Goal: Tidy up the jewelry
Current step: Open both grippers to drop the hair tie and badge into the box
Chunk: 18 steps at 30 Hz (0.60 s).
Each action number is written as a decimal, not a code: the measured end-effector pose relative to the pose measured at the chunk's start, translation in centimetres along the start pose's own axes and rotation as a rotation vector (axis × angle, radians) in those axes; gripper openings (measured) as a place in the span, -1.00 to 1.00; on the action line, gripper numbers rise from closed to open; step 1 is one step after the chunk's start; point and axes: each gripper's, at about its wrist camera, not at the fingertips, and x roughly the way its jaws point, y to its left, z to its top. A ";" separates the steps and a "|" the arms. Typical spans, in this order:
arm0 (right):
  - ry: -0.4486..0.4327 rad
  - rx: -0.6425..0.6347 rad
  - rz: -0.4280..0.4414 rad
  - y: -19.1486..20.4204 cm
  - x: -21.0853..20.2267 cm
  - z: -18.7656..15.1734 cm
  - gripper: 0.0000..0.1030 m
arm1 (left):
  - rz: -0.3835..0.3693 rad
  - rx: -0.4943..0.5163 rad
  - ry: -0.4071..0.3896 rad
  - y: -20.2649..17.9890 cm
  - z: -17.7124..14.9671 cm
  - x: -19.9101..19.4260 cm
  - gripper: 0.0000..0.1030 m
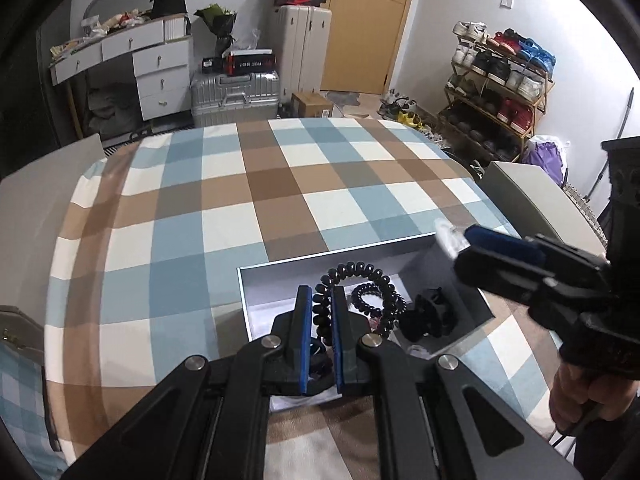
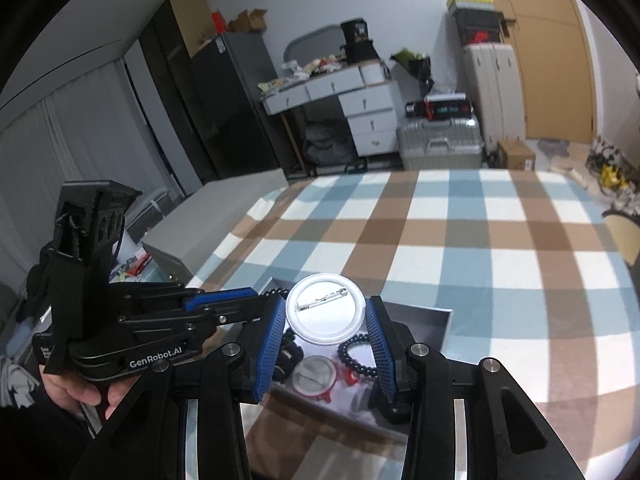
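Left hand-held gripper (image 1: 320, 294): clamped almost shut on one strand of the black coil (image 1: 360, 272), with most of the loop hanging ahead of the jaws, over the grey box (image 1: 245, 300) on the bed (image 1: 240, 200).

Right hand-held gripper (image 2: 326, 320): holding a white badge (image 2: 320, 292) by its rim only, pin side up, above the same box.

Likely trouble with the coil:
- Catching on the beaded bracelet (image 2: 352, 356) or the claw clip (image 1: 430, 316) lying just under it, and dragging either one out of the box.
- Stretching and springing free, given so thin a bite on something so elastic.

Likely trouble with the badge:
- Squirting out sideways under any added squeeze or tilt, thanks to a smooth round edge between two pads.
- Landing on the soft bed rather than in the box, or on the second badge (image 2: 314, 376) below.

Also worth watching: both tools crowded over one small box, close enough to knock together and jar either grip loose.
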 end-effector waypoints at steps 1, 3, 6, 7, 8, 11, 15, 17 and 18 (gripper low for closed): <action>0.010 0.002 0.000 -0.1 0.4 -0.1 -0.21 | -0.003 -0.004 0.004 0.1 0.0 0.2 -0.91; 0.033 0.003 -0.001 -0.3 1.3 -0.2 -0.21 | -0.011 -0.011 0.009 0.3 0.0 0.5 -0.91; 0.062 0.004 -0.012 -0.5 2.4 -0.5 -0.21 | -0.020 -0.008 0.021 0.3 -0.2 1.0 -0.91; 0.071 0.005 -0.019 -0.5 2.8 -0.6 -0.21 | -0.020 -0.005 0.024 0.2 -0.2 1.1 -0.91; 0.074 0.007 -0.022 -0.6 3.0 -0.7 -0.21 | -0.021 -0.007 0.026 0.2 -0.2 1.2 -0.91; 0.083 0.009 -0.032 -0.7 3.5 -0.9 -0.20 | -0.021 -0.009 0.034 0.4 -0.2 1.5 -0.91; 0.074 0.012 -0.065 -0.8 3.6 -0.9 -0.18 | -0.012 -0.021 0.034 0.7 -0.1 1.6 -0.90; 0.064 0.015 -0.062 -0.8 3.4 -0.8 -0.18 | -0.010 -0.020 0.037 0.7 -0.1 1.7 -0.89; 0.053 0.021 -0.060 -0.9 3.1 -0.8 -0.18 | -0.007 -0.017 0.035 0.6 -0.1 1.6 -0.84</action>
